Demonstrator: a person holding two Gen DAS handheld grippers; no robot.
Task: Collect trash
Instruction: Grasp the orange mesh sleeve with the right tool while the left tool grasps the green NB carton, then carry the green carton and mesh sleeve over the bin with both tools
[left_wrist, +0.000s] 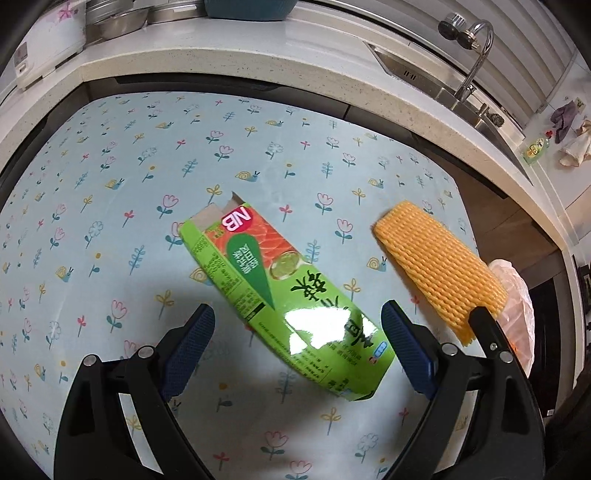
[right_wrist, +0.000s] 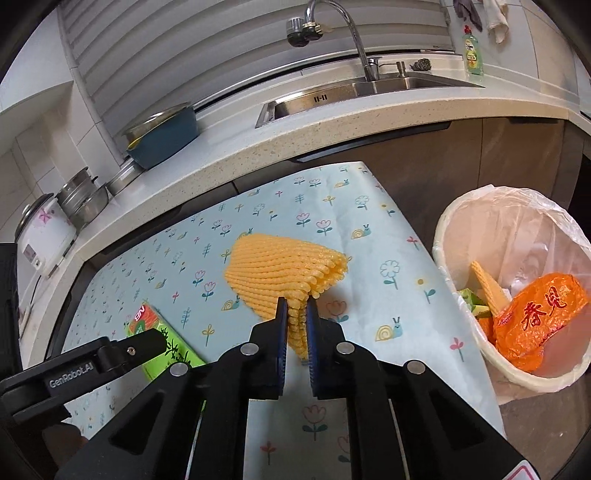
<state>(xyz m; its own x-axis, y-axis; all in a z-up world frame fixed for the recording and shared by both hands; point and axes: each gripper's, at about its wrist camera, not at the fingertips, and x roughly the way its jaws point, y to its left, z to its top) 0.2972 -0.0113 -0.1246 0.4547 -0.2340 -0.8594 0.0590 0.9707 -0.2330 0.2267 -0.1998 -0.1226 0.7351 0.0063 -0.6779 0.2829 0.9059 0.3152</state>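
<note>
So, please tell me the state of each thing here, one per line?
Yellow foam net: pinched in the right claw.
Green carton: lying flat on the table, torn open at one end.
Left claw: open over the carton.
Trash bin: lined, partly filled.

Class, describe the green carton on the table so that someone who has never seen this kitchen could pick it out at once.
Start at the table with the flowered blue tablecloth in front of the kitchen counter. The green carton lies flat near its middle, between the open left gripper fingers. Unlike the ribbed yellow foam sleeve beside it, it is a glossy box with a torn-open end and a pink NB logo.
</note>
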